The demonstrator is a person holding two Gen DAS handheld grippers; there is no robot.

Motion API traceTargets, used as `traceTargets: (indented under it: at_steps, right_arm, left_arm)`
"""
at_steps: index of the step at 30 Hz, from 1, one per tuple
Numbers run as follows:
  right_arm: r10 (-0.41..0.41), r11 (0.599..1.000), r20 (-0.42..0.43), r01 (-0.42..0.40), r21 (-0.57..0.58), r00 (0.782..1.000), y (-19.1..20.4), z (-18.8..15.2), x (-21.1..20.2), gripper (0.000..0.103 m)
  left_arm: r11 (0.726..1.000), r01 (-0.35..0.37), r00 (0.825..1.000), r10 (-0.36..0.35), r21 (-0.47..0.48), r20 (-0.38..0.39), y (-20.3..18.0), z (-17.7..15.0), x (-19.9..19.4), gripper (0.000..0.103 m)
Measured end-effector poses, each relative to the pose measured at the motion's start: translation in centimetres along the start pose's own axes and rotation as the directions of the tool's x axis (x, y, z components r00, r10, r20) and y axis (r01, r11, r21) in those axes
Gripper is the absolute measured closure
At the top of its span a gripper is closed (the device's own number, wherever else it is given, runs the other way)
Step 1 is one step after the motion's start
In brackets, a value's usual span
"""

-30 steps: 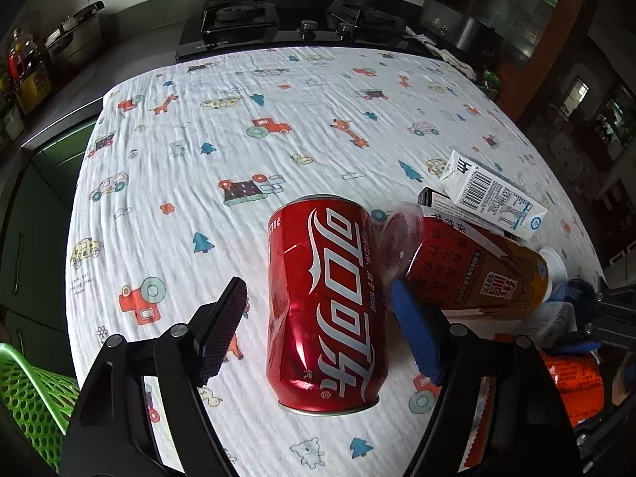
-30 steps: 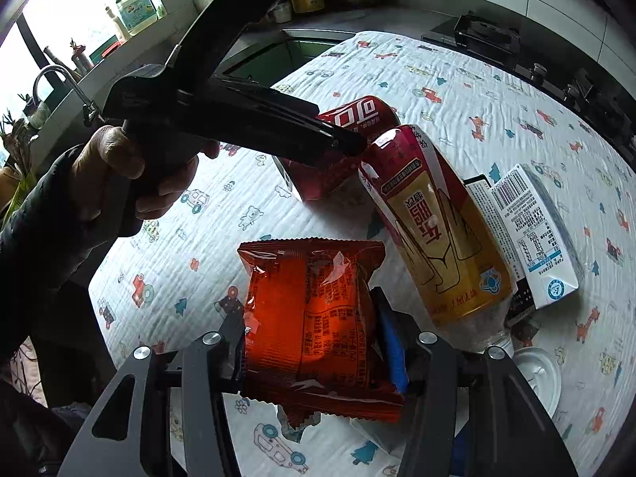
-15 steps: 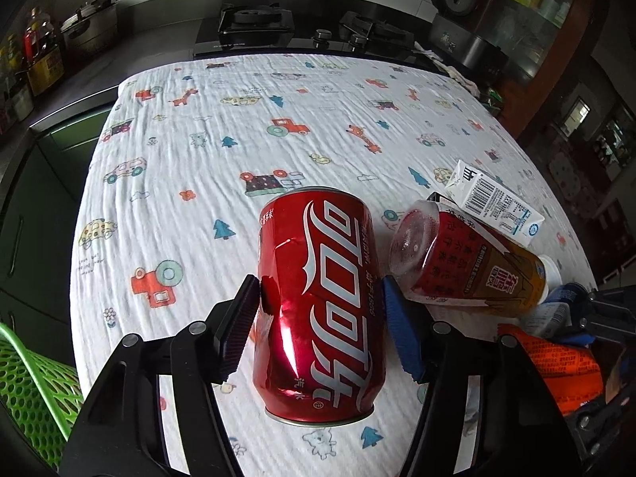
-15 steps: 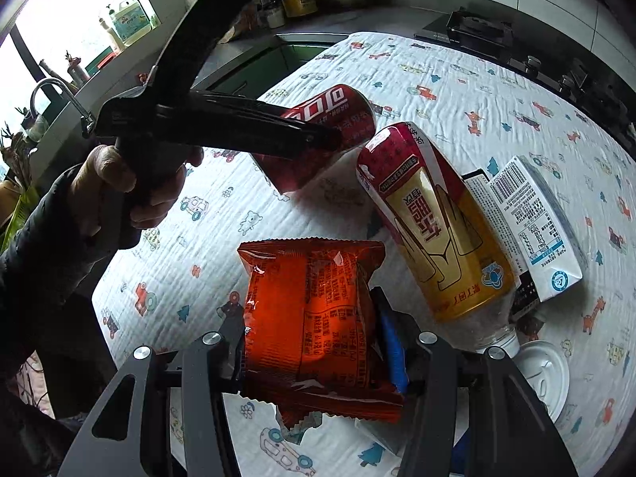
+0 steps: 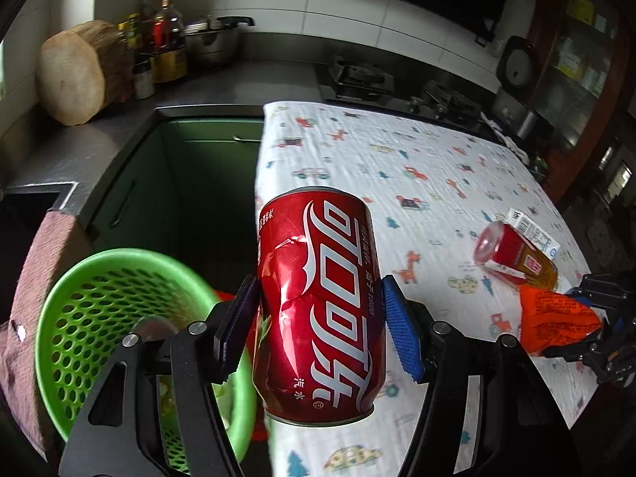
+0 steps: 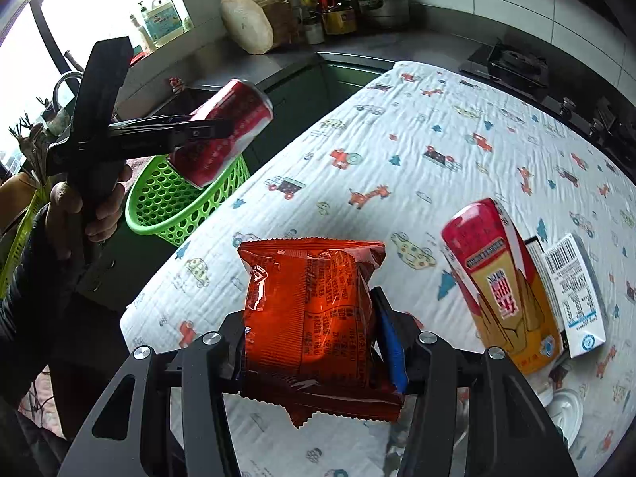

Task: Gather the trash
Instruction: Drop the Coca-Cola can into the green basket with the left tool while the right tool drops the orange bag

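While both tongs carry trash, the drops into the basket (image 5: 59,318) are not yet made.
Biggest risk first: the table (image 5: 397,167) edge sits close beside the green basket, so anything let go early could land on the cloth or fall between table and basket. The left tongs (image 5: 318,324) clamp a dented can (image 5: 318,298) in the air just past that edge, near the rim, not over the middle; its crumpled side may slip on the pads. The right tongs (image 6: 310,338), squeezed narrow on the orange packet (image 6: 310,318), hang over the table, well apart from the basket; the slick film could slide out. A bottle (image 6: 501,286) and carton (image 6: 576,298) lie on the table.
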State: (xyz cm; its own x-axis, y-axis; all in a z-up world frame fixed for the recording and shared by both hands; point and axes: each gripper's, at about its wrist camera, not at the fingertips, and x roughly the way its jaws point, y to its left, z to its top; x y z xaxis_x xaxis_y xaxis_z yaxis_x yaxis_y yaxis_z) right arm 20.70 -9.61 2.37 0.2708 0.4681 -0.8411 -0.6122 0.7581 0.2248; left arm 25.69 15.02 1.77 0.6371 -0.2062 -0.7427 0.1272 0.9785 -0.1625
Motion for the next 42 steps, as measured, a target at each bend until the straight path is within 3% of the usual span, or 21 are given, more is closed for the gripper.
traceTargets:
  at_steps: [8,16,22,24,32,42]
  right_arm:
    - [0.078,0.995,-0.011,-0.079,-0.056,0.997,5.2,3.8,3.7,0.053]
    - [0.147,0.986,-0.028,-0.149,-0.078,0.989,8.9,7.5,7.9,0.053]
    - [0.174,0.979,-0.037,-0.177,-0.097,0.984,11.1,9.9,10.3,0.053]
    - [0.187,0.977,-0.035,-0.189,-0.094,0.982,11.6,10.7,10.9,0.053]
    - [0.218,0.972,-0.029,-0.22,-0.082,0.975,13.6,12.9,13.4,0.053]
    - [0.183,0.977,-0.053,-0.188,-0.1,0.982,17.1,14.5,17.9,0.05]
  left_arm:
    - [0.973,-0.174,0.985,0.17,-0.15,-0.038,11.0,-3.2,-1.9,0.041]
    - [0.932,-0.247,0.967,0.218,-0.265,-0.134,17.5,-6.9,-0.6,0.04]
    - [0.911,-0.27,0.959,0.226,-0.311,-0.171,19.2,-8.5,-0.1,0.039]
    - [0.908,-0.272,0.959,0.228,-0.318,-0.169,19.5,-8.9,-0.3,0.033]
    - [0.905,-0.262,0.964,0.233,-0.334,-0.126,19.3,-9.6,-2.4,0.032]
    - [0.889,-0.256,0.966,0.248,-0.38,-0.07,19.4,-11.3,-6.4,0.028]
